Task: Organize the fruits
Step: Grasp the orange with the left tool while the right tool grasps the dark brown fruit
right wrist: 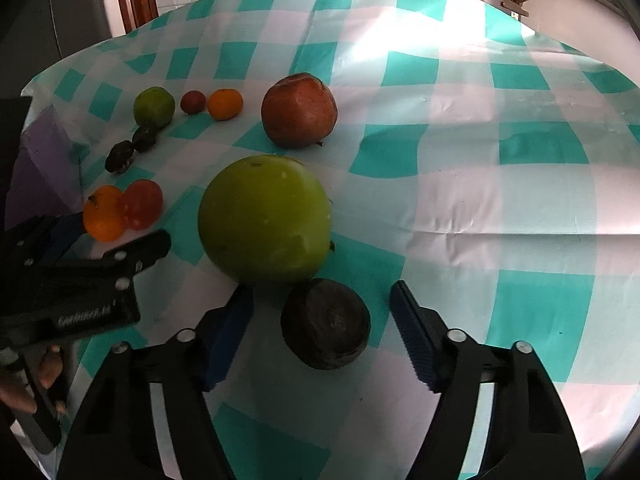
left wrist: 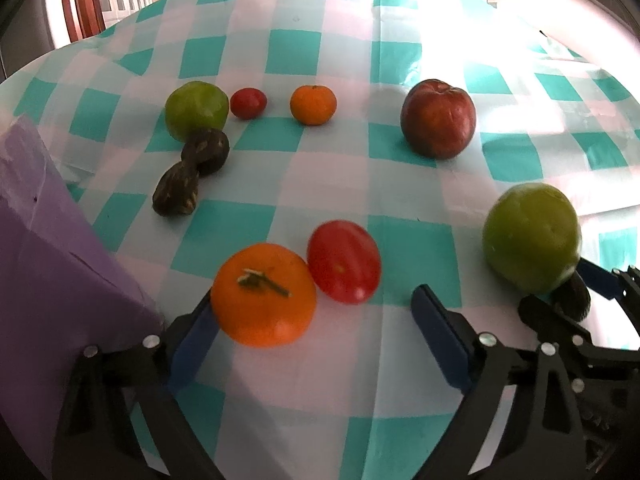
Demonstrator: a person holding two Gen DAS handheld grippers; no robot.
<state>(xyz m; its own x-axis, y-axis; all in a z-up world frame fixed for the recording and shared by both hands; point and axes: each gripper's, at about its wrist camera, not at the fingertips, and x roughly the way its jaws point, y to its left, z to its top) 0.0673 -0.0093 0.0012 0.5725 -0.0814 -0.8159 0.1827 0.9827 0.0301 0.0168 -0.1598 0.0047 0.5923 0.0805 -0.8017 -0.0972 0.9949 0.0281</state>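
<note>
The left gripper (left wrist: 316, 328) is released: its blue pads flank an orange fruit (left wrist: 264, 295), one pad at its side, the other apart. The right gripper (right wrist: 322, 332) is released around a dark round fruit (right wrist: 325, 323), gaps on both sides. A red tomato (left wrist: 344, 262) touches the orange fruit; a large green fruit (right wrist: 265, 219) sits just beyond the dark one. Farther along the checked tablecloth (right wrist: 500, 200) lie a red apple (right wrist: 299, 110), two dark fruits (left wrist: 192, 176), and toward the far edge a green fruit (left wrist: 197, 110), small tomato (left wrist: 248, 103) and small orange (left wrist: 313, 105).

left gripper (left wrist: 316, 316) | fingers apart | orange (left wrist: 263, 294) touching red tomato (left wrist: 344, 262)
</note>
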